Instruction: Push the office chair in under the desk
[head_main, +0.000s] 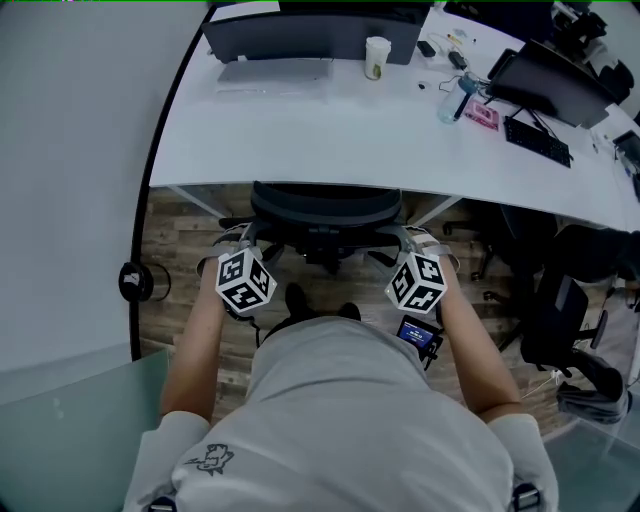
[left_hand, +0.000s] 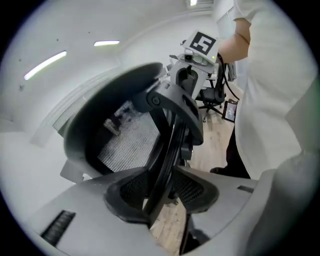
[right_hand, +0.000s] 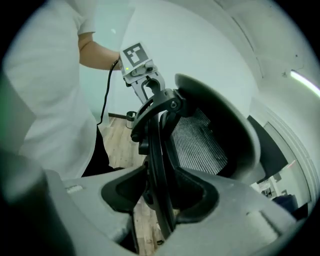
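The black mesh-backed office chair (head_main: 325, 205) stands with its seat out of sight under the white curved desk (head_main: 300, 130). Only the top of its back shows, right at the desk's edge, so I judge the push as good as done.

My left tongs (left_hand: 162, 195) are spread wide. The chair's black plastic back frame (left_hand: 172, 140) runs edge-on through the gap, and I see the pale wood-plank floor (left_hand: 215, 140) beside it, so the pads do not clamp it. My right tongs (right_hand: 160, 195) stand the same: wide apart, the frame's other side bar (right_hand: 157, 150) between the pads, nothing gripped.

I expect the chair to be fairly heavy yet easy to roll on this hard floor. The frame looks stiff and smooth, while the grey mesh (left_hand: 130, 140) would give under pressure. So the place to press or hold is the frame, on both sides at once, or the chair may swivel instead of going straight.

Both my forearms reach forward and slope down, one to each side of the chair's back, marker cubes facing up.
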